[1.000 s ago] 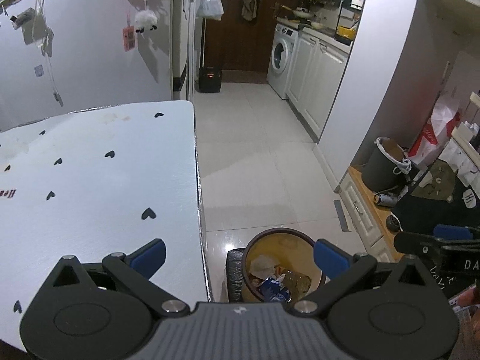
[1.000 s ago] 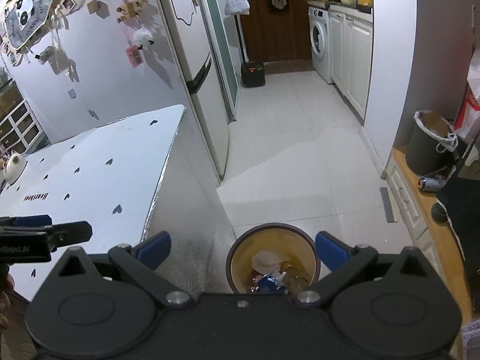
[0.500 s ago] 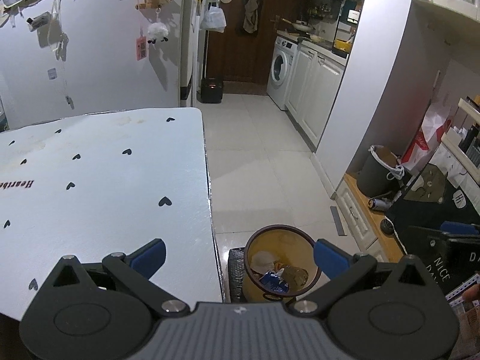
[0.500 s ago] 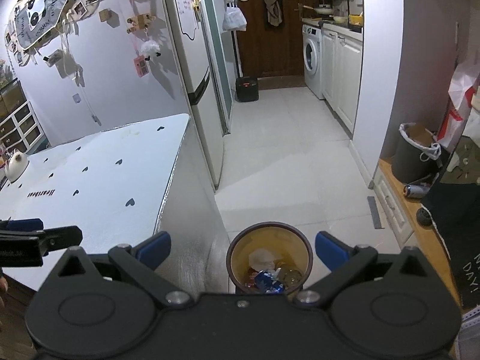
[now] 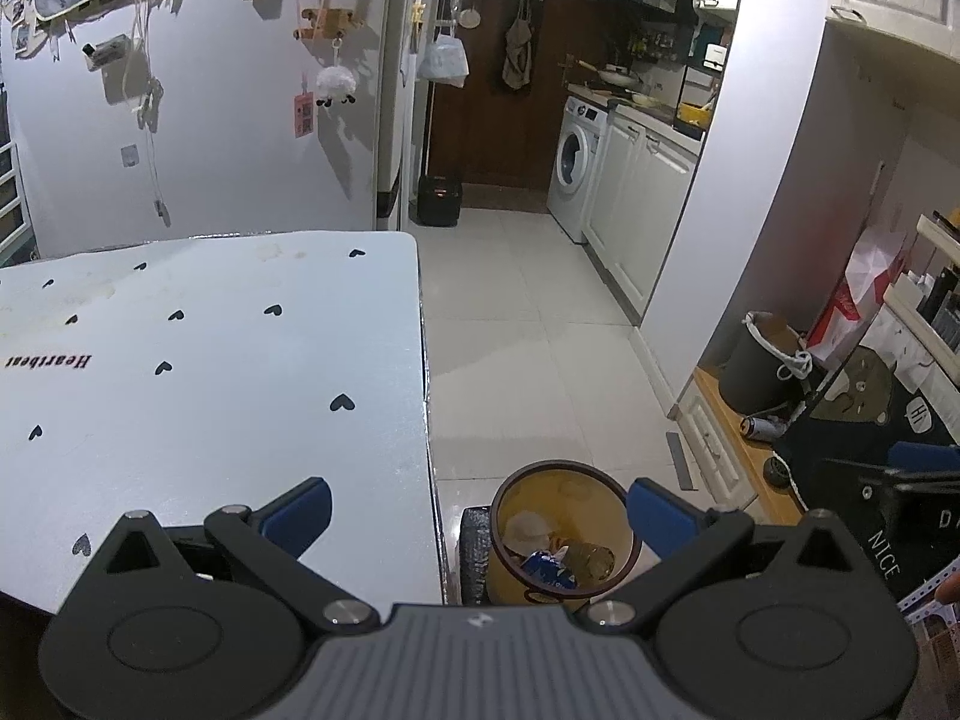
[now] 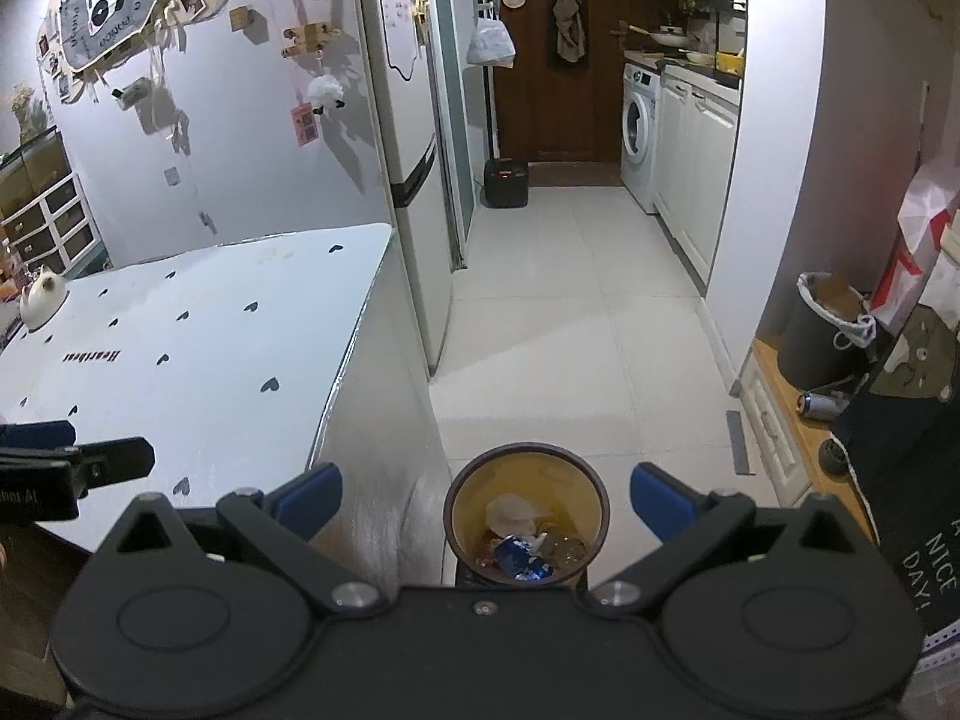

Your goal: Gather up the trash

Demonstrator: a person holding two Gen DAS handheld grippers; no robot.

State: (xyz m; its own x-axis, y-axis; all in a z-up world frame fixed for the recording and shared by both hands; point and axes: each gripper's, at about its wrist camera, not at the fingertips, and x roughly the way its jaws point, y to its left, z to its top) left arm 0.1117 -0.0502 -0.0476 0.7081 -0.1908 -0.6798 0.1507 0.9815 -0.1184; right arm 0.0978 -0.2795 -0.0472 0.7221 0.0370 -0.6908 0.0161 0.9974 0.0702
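Note:
A brown round waste bin (image 5: pixel 561 480) (image 6: pixel 527 456) stands on the floor beside the table's corner, holding a white crumpled wad, a blue wrapper (image 6: pixel 519 555) and a clear bottle (image 5: pixel 591 558). My left gripper (image 5: pixel 477 516) hangs open high above the table edge and the bin, nothing between its blue pads. My right gripper (image 6: pixel 486 501) is open too, high over the bin and empty. The left gripper's tip (image 6: pixel 90 465) shows at the left edge of the right wrist view.
A white table (image 5: pixel 210 360) with black hearts fills the left. A small white figure (image 6: pixel 42 300) sits at its far corner. A grey lined bucket (image 5: pixel 759 360), a can (image 6: pixel 813 405) and a low wooden bench stand right. Tiled floor runs to the washing machine (image 5: pixel 579 168).
Both grippers have risen and drawn back: the bin looks smaller and more of the table and room shows. Their jaws stayed open and empty.

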